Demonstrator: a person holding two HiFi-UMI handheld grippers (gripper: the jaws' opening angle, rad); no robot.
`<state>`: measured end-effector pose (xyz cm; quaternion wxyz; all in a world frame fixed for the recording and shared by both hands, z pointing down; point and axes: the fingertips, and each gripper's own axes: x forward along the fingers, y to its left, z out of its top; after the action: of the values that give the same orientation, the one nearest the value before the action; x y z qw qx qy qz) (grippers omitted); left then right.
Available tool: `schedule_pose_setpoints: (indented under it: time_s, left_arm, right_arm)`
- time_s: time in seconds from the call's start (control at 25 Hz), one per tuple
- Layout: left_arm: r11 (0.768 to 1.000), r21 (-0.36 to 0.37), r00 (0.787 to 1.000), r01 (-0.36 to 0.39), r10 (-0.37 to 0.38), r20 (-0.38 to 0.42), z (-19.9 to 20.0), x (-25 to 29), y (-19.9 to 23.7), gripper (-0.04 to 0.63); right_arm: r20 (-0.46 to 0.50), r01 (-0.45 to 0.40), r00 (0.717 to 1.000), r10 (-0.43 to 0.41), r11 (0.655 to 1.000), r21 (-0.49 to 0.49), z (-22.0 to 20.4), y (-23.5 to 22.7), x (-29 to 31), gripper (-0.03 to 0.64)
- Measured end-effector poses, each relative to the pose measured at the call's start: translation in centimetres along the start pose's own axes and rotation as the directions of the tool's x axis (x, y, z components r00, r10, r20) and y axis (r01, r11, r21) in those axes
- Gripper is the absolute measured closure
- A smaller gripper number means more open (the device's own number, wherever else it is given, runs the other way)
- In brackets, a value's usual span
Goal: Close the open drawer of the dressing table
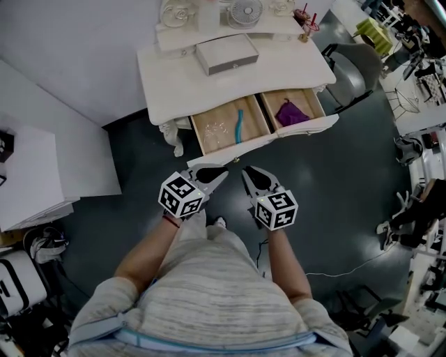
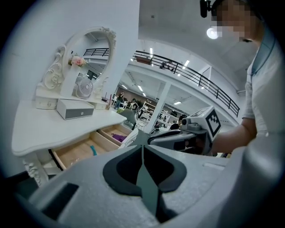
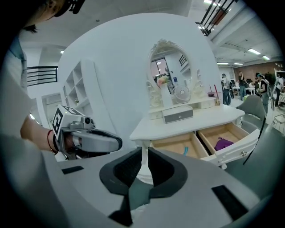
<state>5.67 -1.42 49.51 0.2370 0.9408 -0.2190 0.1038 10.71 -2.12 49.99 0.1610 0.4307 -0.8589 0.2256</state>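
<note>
The white dressing table [image 1: 293, 66] stands against the wall, its wide wooden drawer [image 1: 273, 137] pulled out toward me. The drawer's left compartment holds a teal strip [image 1: 240, 124], the right one a purple cloth [image 1: 293, 111]. My left gripper [image 1: 220, 173] and right gripper [image 1: 246, 171] hang side by side just in front of the drawer's front panel, apart from it. Both are shut and hold nothing. In the left gripper view the left gripper [image 2: 142, 147] points past the drawer [image 2: 89, 149]. The right gripper [image 3: 144, 151] faces the table, with the drawer [image 3: 213, 138] to its right.
A grey box [image 1: 226, 54], a small fan [image 1: 245, 10] and an oval mirror [image 2: 89, 67] sit on the tabletop. A grey chair [image 1: 352, 70] stands to the table's right, and a white cabinet [image 1: 28, 174] to its left. Dark floor lies around my feet.
</note>
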Motion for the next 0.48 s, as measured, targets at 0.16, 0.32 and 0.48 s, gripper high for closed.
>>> schedule_pose_setpoints:
  time_s: [0.16,0.32,0.48]
  left_arm:
    - [1.000,-0.012,1.000,-0.017,0.017,-0.025,-1.1,0.8,1.3,0.572]
    - [0.999,-0.030,0.998,-0.033,0.031,-0.052,-2.4,1.6,2.5,0.572]
    - [0.998,-0.056,0.997,-0.037,0.033,-0.074,-3.6,2.3,3.3,0.572]
  right_arm:
    - [-0.040,0.009,0.999,-0.009,1.000,-0.005,-1.2,-0.7,1.8,0.604]
    - [-0.077,0.022,0.997,-0.023,1.000,-0.005,-2.6,-1.6,3.3,0.604]
    - [-0.117,0.033,0.993,-0.032,0.999,0.002,-4.2,-2.3,4.5,0.604]
